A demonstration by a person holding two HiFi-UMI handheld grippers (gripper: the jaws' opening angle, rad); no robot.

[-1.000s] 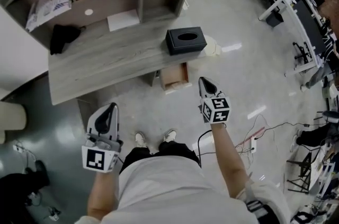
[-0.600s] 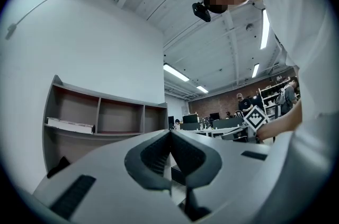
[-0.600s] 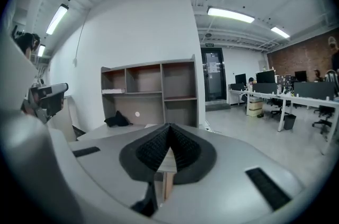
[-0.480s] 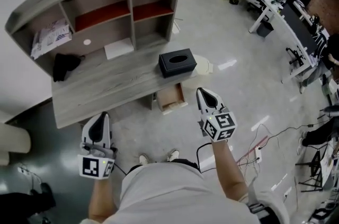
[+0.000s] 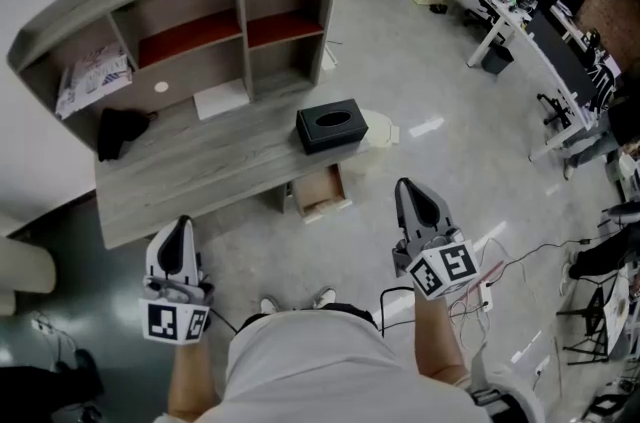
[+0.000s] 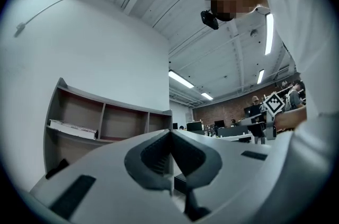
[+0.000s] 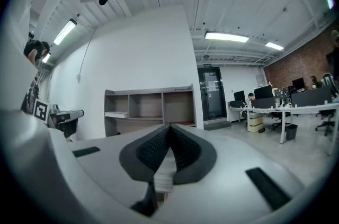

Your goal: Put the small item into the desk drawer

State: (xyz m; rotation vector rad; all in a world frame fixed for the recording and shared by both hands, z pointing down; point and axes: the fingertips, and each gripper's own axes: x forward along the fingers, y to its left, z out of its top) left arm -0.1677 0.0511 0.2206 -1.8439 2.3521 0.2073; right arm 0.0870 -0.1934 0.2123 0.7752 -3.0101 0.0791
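The grey wooden desk with its shelf unit stands ahead of me in the head view. Under its front edge a drawer with a light brown inside stands pulled out. A small white round item lies on the desktop below the shelves. My left gripper is shut and empty, held low in front of the desk's left part; its jaws meet. My right gripper hangs over the floor to the right of the drawer, shut with nothing between its pads.
A black tissue box sits at the desk's right end, a white sheet and a black cloth-like thing further left. Papers lie in the left shelf. Cables run over the floor at right; office desks stand beyond.
The view has drawn back from the desk. My right gripper moved right and toward me, away from the drawer. The left gripper dropped slightly lower in view. Both stayed shut.
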